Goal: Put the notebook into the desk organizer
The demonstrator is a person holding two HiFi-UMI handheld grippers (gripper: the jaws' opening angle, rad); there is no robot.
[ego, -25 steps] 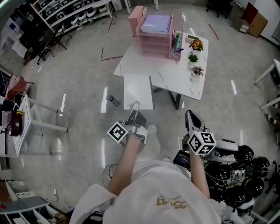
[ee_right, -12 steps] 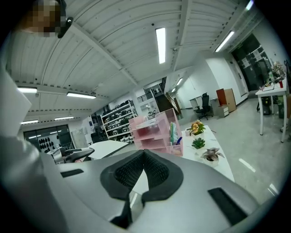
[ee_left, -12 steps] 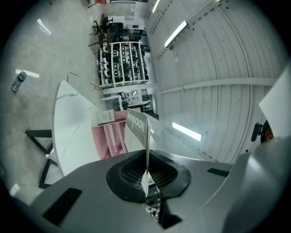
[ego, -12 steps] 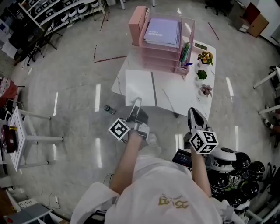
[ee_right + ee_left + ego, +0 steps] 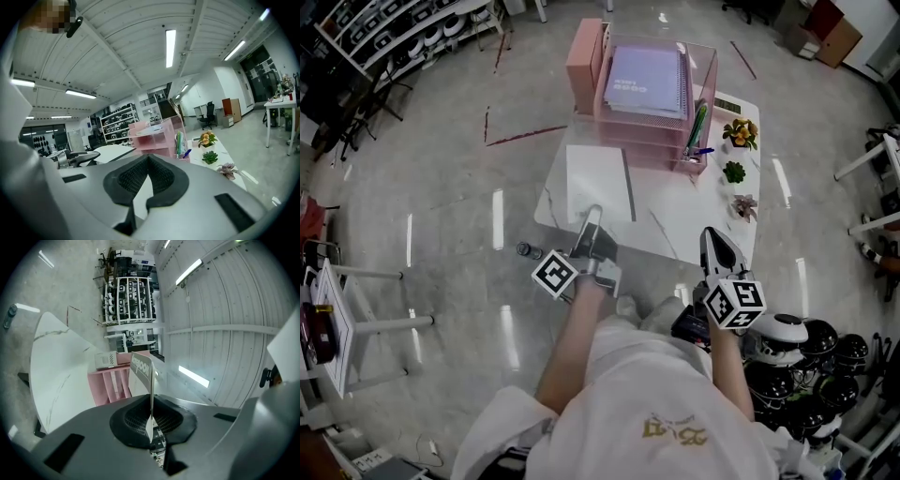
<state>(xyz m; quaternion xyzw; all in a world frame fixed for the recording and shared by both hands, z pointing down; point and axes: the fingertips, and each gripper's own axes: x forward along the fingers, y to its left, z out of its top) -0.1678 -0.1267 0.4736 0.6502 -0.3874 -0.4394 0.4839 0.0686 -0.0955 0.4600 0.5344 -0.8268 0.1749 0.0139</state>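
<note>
My left gripper [image 5: 592, 220] is shut on the near edge of a thin white notebook [image 5: 598, 182], which lies flat out over the near left part of the white table [image 5: 698, 216]. In the left gripper view the notebook [image 5: 142, 369] stands edge-on, pinched between the dark pads of that gripper [image 5: 151, 404]. Behind it, at the table's far side, stands the pink desk organizer [image 5: 643, 131] with a purple notebook [image 5: 645, 80] on its top tray. My right gripper [image 5: 713, 246] is shut on nothing at the table's near right edge; its pads [image 5: 131, 176] meet at the tips.
Three small potted plants [image 5: 740, 133] line the table's right side, and pens [image 5: 697, 129] stand in the organizer's right-hand cup. On the floor, a small bottle [image 5: 525, 249] lies left of the table. Black helmets [image 5: 811, 342] are at my right, and a white side table [image 5: 342, 314] at my left.
The table and organizer have come nearer and lower in the head view. The notebook, still held in my left gripper, now reaches over the tabletop. My right gripper has kept its place.
</note>
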